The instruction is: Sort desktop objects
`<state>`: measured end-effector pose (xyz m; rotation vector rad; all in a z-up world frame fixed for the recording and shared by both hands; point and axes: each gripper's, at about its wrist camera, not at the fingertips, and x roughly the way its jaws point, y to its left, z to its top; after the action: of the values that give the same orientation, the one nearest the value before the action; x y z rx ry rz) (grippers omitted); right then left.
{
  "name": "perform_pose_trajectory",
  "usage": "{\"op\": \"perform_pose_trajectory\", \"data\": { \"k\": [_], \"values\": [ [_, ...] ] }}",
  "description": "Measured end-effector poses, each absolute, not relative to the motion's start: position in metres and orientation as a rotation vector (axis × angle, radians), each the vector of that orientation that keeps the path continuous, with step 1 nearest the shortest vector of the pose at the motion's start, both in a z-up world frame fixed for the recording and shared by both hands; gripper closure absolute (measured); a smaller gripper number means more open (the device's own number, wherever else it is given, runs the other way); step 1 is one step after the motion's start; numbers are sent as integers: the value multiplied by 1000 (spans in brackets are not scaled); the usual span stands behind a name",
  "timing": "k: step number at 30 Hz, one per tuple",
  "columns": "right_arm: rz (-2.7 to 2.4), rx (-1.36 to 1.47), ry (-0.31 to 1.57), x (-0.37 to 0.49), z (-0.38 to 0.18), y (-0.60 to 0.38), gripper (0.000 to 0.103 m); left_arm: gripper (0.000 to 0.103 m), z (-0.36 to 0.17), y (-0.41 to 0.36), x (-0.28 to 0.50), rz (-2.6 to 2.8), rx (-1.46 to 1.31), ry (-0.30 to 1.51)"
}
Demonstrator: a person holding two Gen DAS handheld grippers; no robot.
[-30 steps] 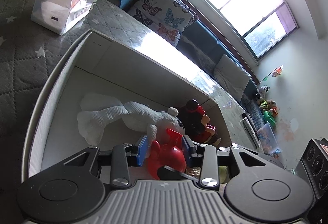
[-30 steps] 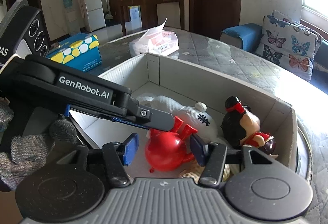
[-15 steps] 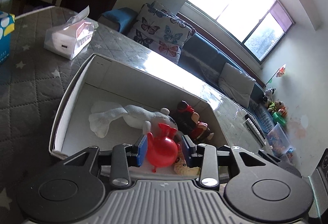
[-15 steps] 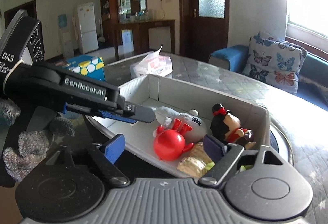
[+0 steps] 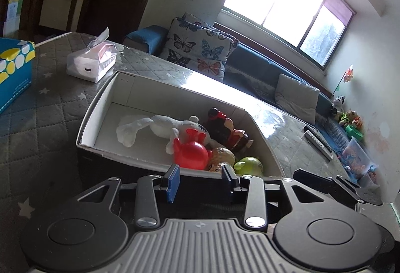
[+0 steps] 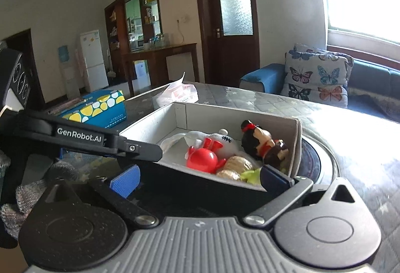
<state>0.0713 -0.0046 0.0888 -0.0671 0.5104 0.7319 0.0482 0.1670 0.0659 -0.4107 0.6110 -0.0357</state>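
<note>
At upper right you had a bright window above a blue sofa with a butterfly cushion; a dark door and white fridge stood across the room.

Toys lie inside the box; the tissue pack sits behind it on the table.

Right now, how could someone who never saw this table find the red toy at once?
Look for the open white box in the middle of the grey quilted table. The toys are piled at one end of it; the red toy lies there against the box's near wall, between the white plush doll and a tan toy. It is the only shiny, round, all-red thing.
</note>
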Motion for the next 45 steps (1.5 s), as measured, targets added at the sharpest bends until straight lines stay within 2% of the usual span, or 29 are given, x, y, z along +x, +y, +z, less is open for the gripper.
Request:
{"op": "perform_pose_trajectory", "data": {
  "k": [7, 19, 45],
  "values": [
    [698, -45, 477, 55, 85, -11, 0, 63, 63, 149, 36, 21, -338, 630],
    [633, -24, 529, 41, 70, -11, 0, 64, 50, 129, 25, 154, -204, 669],
    [624, -42, 583, 29, 60, 3, 0, 66, 34, 140, 6, 297, -221, 647]
  ]
}}
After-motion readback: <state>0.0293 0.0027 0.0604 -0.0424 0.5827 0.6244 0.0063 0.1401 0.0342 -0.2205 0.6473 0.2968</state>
